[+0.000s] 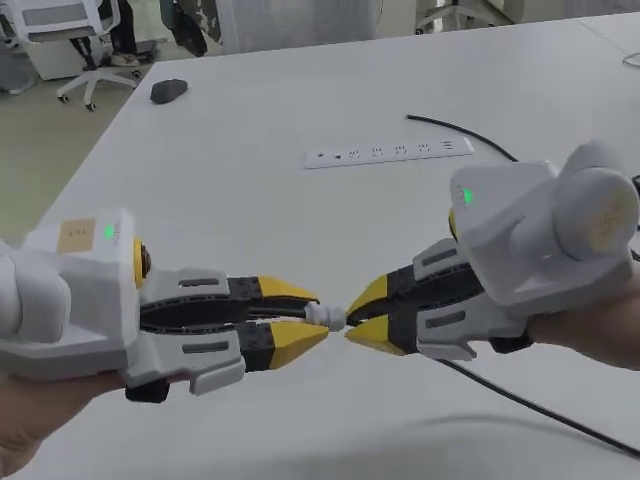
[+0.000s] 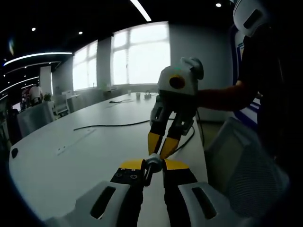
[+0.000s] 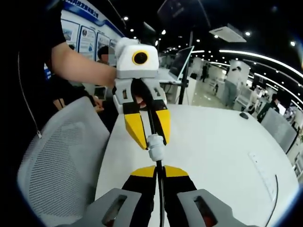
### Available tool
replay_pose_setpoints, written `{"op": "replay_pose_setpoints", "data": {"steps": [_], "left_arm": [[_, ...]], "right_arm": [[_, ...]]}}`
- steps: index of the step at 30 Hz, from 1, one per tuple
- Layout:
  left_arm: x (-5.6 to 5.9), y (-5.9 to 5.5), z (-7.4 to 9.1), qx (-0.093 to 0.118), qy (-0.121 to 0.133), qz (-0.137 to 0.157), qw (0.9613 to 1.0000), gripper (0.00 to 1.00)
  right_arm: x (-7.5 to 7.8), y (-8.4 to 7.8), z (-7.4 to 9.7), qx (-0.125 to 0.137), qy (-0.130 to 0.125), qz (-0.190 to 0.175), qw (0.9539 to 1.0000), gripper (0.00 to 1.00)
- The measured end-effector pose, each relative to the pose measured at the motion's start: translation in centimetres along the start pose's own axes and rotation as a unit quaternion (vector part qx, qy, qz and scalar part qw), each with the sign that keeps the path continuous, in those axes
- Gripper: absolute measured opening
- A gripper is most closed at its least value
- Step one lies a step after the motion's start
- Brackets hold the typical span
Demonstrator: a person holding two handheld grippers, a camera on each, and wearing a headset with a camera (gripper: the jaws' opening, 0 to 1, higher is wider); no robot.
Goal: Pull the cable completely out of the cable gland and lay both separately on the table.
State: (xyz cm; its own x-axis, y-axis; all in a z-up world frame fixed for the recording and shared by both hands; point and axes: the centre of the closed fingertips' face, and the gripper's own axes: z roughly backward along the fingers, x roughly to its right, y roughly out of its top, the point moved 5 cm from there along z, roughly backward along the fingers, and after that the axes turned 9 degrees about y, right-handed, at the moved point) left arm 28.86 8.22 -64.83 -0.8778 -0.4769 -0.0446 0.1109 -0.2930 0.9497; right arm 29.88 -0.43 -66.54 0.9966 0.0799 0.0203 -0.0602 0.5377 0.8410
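Head view: the left tool [image 1: 320,315] is closed on the white cable gland [image 1: 327,318], held above the table [image 1: 250,210] close to its near edge. The right tool [image 1: 350,322], tip to tip with it, is clamped on the black cable [image 1: 520,402] just beside the gland. The cable trails toward the table's near right corner. A power strip [image 1: 390,153] lies toward the far edge.

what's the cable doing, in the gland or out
In. The black cable runs from the right gripper straight into the cable gland, held at the left gripper tips.
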Motion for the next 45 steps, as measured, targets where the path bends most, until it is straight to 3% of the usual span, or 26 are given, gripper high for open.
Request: {"op": "replay_pose_setpoints", "data": {"steps": [7, 15, 27, 32, 36, 40, 45], "left_arm": [[-0.1, -0.6, 1.0, 0.002, 0.012, 0.006, 0.9999, 0.15], [-0.7, -0.4, 3.1, 0.02, 0.049, 0.016, 0.9985, 0.15], [-0.9, -1.9, 6.7, 0.032, 0.1, 0.036, 0.9938, 0.15], [-1.2, -2.8, 8.5, 0.05, 0.127, 0.05, 0.9894, 0.15], [-1.2, -4.0, 10.1, 0.055, 0.149, 0.064, 0.9852, 0.15], [-1.2, -5.9, 12.1, 0.064, 0.187, 0.088, 0.9764, 0.15], [-1.1, -8.2, 14.3, 0.07, 0.211, 0.117, 0.9678, 0.15]], "right_arm": [[0.0, -0.3, -0.1, -0.021, -0.003, 0.019, 0.9996, 0.0], [0.6, -1.0, 0.3, -0.034, -0.012, 0.007, 0.9993, 0.0], [0.7, -0.9, -1.2, -0.058, 0.005, 0.006, 0.9983, 0.0], [1.2, -0.6, -2.1, -0.073, 0.006, 0.004, 0.9973, 0.0], [1.6, 0.5, -3.3, -0.065, 0.007, -0.014, 0.9977, 0.0], [2.3, 1.7, -5.4, -0.064, 0.004, -0.024, 0.9976, 0.0], [2.7, 3.3, -8.4, -0.055, 0.001, -0.03, 0.998, 0.0]]}}
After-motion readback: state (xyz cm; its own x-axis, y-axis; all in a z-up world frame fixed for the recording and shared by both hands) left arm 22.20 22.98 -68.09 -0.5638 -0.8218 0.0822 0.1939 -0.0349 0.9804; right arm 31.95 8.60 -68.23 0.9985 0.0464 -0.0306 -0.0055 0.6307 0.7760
